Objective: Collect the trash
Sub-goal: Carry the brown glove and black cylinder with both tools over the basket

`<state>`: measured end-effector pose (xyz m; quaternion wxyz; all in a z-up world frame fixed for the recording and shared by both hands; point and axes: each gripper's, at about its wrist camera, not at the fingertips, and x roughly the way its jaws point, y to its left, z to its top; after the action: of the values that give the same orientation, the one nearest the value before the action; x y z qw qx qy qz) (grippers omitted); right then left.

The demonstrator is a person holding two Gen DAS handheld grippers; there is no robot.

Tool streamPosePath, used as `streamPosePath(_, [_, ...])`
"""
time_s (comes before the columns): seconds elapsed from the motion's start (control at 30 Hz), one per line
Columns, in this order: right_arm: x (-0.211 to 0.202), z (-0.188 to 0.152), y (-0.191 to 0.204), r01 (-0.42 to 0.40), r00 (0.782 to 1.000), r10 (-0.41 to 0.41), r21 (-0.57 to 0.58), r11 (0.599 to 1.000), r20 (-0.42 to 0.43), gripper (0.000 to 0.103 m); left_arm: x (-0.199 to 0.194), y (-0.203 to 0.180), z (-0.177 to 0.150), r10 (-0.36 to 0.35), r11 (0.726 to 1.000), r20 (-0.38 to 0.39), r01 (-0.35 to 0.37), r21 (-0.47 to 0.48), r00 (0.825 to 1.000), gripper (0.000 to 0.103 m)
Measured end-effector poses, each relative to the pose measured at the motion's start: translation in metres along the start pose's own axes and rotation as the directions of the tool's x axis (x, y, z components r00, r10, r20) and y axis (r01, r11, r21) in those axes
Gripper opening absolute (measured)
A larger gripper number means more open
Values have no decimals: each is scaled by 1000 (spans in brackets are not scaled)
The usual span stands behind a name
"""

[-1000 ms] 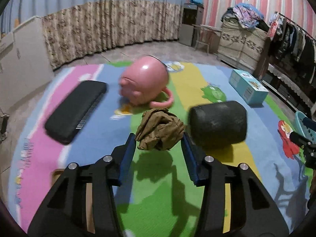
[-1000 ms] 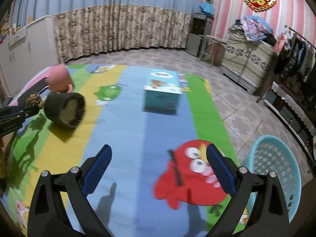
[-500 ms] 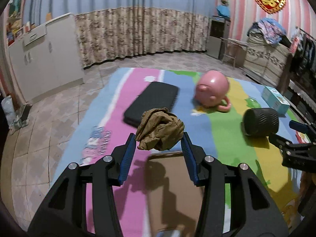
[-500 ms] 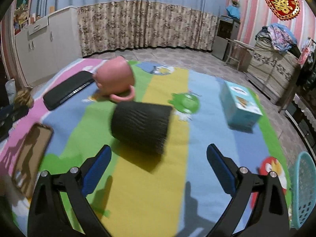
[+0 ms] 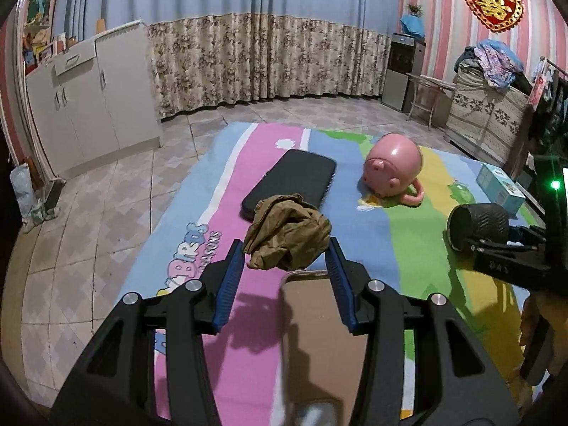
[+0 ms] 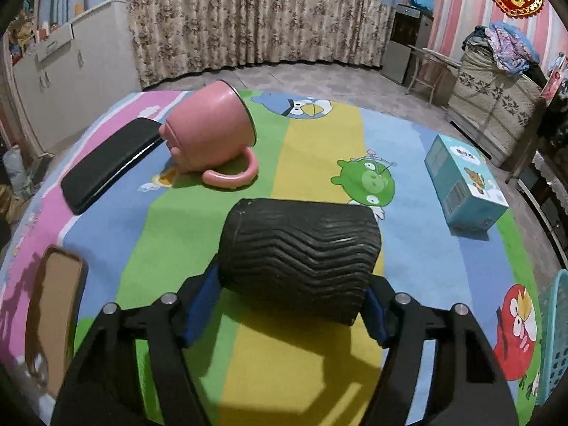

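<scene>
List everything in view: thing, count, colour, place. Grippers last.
crumpled paper: 1, brown, pinched between the left gripper's fingers
ribbed bin: 1, black, on its side on the play mat, between the right gripper's fingers
pig mug: 1, pink, tipped over on the mat
flat case: 1, black, left of the mug
phone: 1, brown, near left of the mat
box: 1, light blue, right side
basket: 1, teal, right edge
play mat: 1, striped, floor
left gripper: shut on paper
right gripper: around the bin
</scene>
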<state>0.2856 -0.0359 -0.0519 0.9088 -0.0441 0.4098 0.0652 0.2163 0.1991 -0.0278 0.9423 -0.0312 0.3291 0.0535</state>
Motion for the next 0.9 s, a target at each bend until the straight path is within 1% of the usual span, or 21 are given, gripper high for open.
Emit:
streamPosePath(0.07, [-12,-5,-12,-20,1000,20,11,1000,19,68,-5,-9,2,-9,1000,11,9,5,1000,46])
streamPosePath(0.1, [-24,-8,-24,-23,999,23,15,1000,39,68,-8,-15,3,-16,1000,17,16,9,1000,46])
streamPosePath(0.17, [-40,-14,-42,-20,998,18,22,1000,63,68,-12,-30,5,-31,999,29,30,23,999,46])
streamPosePath(0.27, [-73,-25,-83,-4,996,-1,55,998,89,68,-17,-61,8,-67,997,41,65,52,997,46])
streamPosePath(0.37, [-104,-39,-129,32,993,-44,107,994,114,68,-22,-96,11,-118,991,57,114,71,991,46])
streamPosePath(0.43, [-128,-49,-161,93,984,-109,122,988,137,68,-25,-124,13,-158,985,65,152,86,985,46])
streamPosePath(0.47, [-133,-51,-169,109,982,-127,128,986,143,68,-26,-138,14,-176,981,69,169,95,982,46])
streamPosePath(0.53, [-150,-60,-201,142,973,-168,163,976,157,68,-31,-166,16,-209,973,76,199,121,975,46])
streamPosePath(0.7, [-168,-78,-263,178,960,-223,244,953,169,68,-42,-228,16,-269,949,84,249,191,959,46])
streamPosePath(0.8, [-174,-87,-294,207,952,-257,268,941,168,68,-46,-258,14,-304,936,79,282,213,949,46])
streamPosePath(0.9, [-179,-96,-326,212,943,-281,330,920,177,68,-49,-290,10,-338,920,74,313,236,938,46])
